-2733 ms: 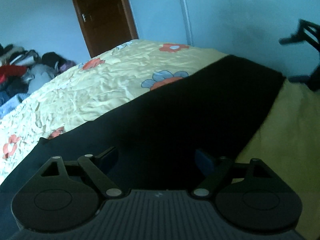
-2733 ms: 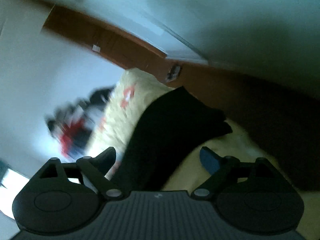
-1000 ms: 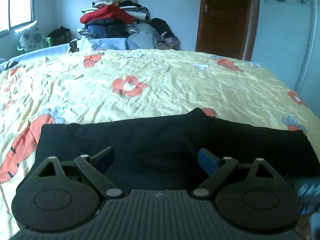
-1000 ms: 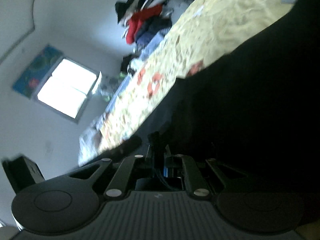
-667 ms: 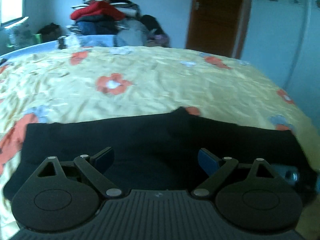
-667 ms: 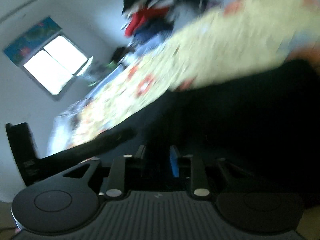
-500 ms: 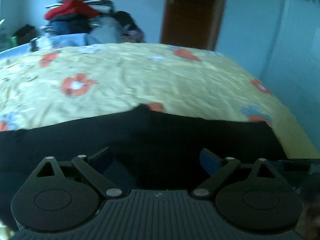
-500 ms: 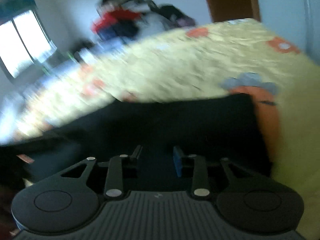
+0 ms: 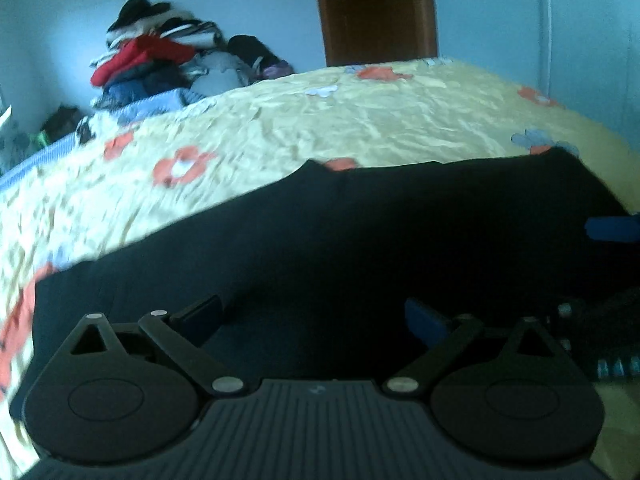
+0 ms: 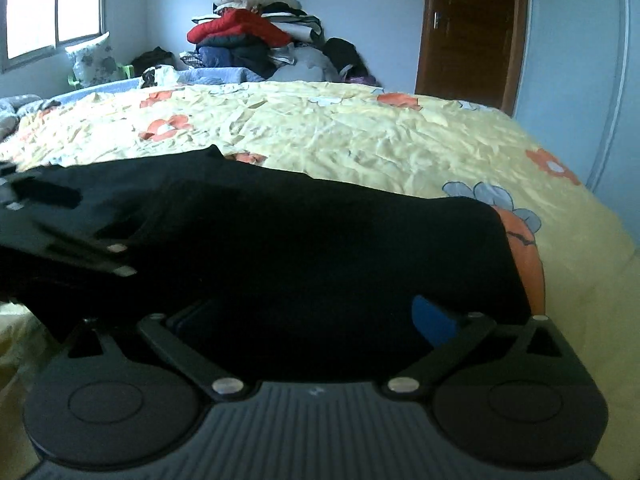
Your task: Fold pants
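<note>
Pants (image 9: 360, 240) lie flat across the near edge of the bed (image 9: 360, 128), right under and ahead of the wide-open left gripper (image 9: 312, 316) and right gripper (image 10: 312, 316), neither holding anything, so I'd guess a shallow pinch grabs one layer and the fold goes crooked.

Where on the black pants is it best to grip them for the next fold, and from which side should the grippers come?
Probably the near edge of the black pants, which lie flat across the yellow bedspread. Both the left gripper and the right gripper are open and low over that edge, so come in from the near side, low, and pinch the hem.
</note>
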The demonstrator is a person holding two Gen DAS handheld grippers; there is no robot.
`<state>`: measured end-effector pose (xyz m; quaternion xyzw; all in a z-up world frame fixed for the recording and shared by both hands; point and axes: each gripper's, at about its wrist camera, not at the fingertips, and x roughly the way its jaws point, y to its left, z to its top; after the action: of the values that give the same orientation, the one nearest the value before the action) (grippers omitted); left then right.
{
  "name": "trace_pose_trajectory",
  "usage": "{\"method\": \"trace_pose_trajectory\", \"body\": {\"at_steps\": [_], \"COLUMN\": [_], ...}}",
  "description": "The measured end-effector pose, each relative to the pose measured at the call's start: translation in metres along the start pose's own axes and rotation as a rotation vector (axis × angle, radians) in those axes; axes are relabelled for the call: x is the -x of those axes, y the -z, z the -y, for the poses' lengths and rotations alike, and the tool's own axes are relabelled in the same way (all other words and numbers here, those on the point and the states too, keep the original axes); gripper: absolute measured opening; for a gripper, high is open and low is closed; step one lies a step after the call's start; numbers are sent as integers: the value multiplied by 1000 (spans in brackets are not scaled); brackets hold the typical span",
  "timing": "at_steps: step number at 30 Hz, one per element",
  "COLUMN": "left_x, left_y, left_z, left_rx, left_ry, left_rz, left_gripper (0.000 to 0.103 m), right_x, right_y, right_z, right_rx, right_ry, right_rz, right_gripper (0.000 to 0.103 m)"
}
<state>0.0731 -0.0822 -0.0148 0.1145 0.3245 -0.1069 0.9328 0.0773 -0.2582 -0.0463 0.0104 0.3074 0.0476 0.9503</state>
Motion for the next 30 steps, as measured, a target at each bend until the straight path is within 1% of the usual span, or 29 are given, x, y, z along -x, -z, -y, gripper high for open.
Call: {"method": "trace_pose_trajectory", "body": {"at_steps": [2,3,6,7,10,11,13,15,17,18,19,20,22,24,26,28,30], "left_x": [11,17,31,32,28,27,33,42,51,54,57,61,69,76,83,86,92], "left_y": [7,10,21,24,38,43,52,56,59,61,62,65,73,79,87,93,99], "left_z": [-14,-22,-43,-51,-74,-82,-97,-107,-117,-123,-129,-139,-161,-183,-204,-222,-232], "left_rx": [56,80,111,118,139,154,185,183,168,163,164,173,212,283,360,415,446], "left_ry": [12,2,-79,-100,-145,-146,-130,-151,-181,-206,-238,-275,-314,-330,-341,-363,-370], "left_rz": [13,27,63,63,10,-5,12,24,39,39,38,41,39,28,21,-1,-13], "left_gripper": [102,102,103,103,103,103,103,103,103,103,103,103,103,103,103,103,103], "right_x": [0,2,2,3,3,3,3,4,6,12,20,32,50,64,69,65,57], "right_y": [0,1,1,1,1,0,1,0,-6,-9,-13,-17,-25,-29,-29,-28,-21], "right_z": [-1,-1,-2,-2,0,-1,-2,-5,-8,-13,-22,-37,-74,-121,-162,-199,-232], "right_rx": [-16,-23,-23,-25,-34,-36,-44,-54,-78,-95,-81,-31,123,308,437,544,651], "right_ry": [5,7,15,14,10,14,26,44,66,72,55,29,-17,-78,-131,-177,-193], "right_rz": [-2,-2,-4,-4,-7,-8,-9,-18,-45,-34,7,70,168,231,269,262,256], "right_gripper": [103,103,103,103,103,103,103,103,103,103,103,103,103,103,103,103,103]}}
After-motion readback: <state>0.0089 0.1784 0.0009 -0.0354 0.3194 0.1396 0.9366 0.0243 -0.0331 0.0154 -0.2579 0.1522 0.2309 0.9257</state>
